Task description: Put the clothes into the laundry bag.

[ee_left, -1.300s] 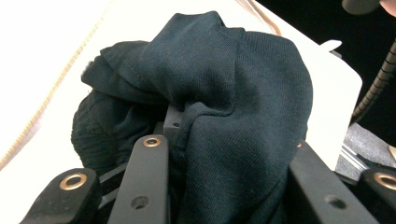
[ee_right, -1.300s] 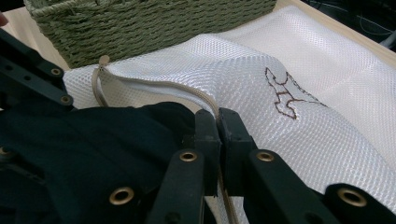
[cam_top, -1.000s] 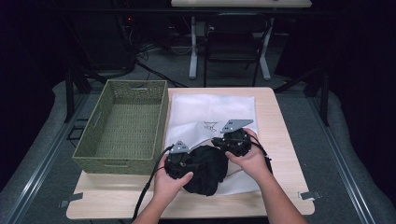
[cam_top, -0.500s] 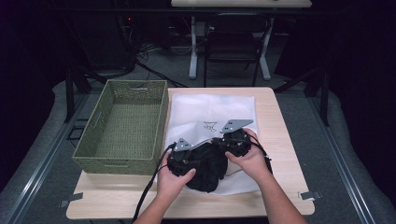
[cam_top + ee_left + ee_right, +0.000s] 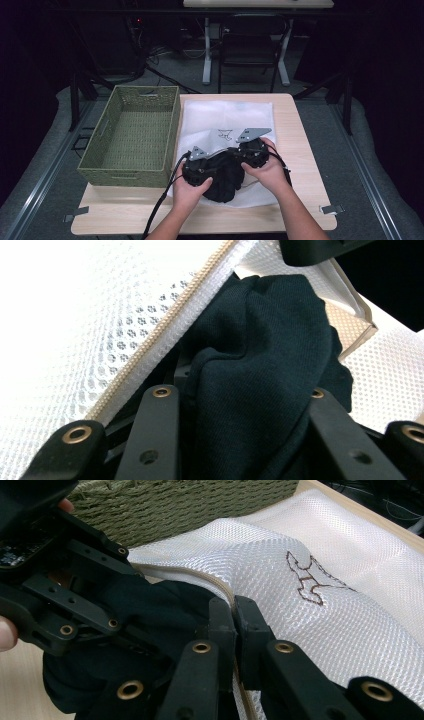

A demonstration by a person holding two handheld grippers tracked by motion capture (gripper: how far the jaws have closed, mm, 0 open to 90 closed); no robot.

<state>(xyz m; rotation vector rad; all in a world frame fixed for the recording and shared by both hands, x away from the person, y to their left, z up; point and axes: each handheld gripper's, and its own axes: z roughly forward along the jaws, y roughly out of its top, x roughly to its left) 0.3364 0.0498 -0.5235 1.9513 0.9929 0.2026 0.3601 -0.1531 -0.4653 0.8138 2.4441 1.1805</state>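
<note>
A white mesh laundry bag (image 5: 227,117) lies flat on the wooden table (image 5: 300,150), with a brown embroidered mark (image 5: 307,577) on it. A black garment (image 5: 225,175) is bunched at the bag's near end. My left gripper (image 5: 240,390) is shut on the garment (image 5: 270,340), with dark cloth packed between its jaws just under the zipper edge (image 5: 165,335). My right gripper (image 5: 234,611) is shut on the bag's zippered rim (image 5: 200,580) and holds it up over the garment (image 5: 170,610). In the high view both hands sit close together, left gripper (image 5: 210,164) beside right gripper (image 5: 242,152).
A green woven basket (image 5: 100,150) stands on the table's left half, touching the bag's left edge. Cables (image 5: 162,200) trail from the left gripper over the front edge. A chair (image 5: 250,45) and table legs stand on the floor beyond.
My left gripper has edged a little to the right and away with the garment, closer to the right gripper. The right gripper has stayed put.
</note>
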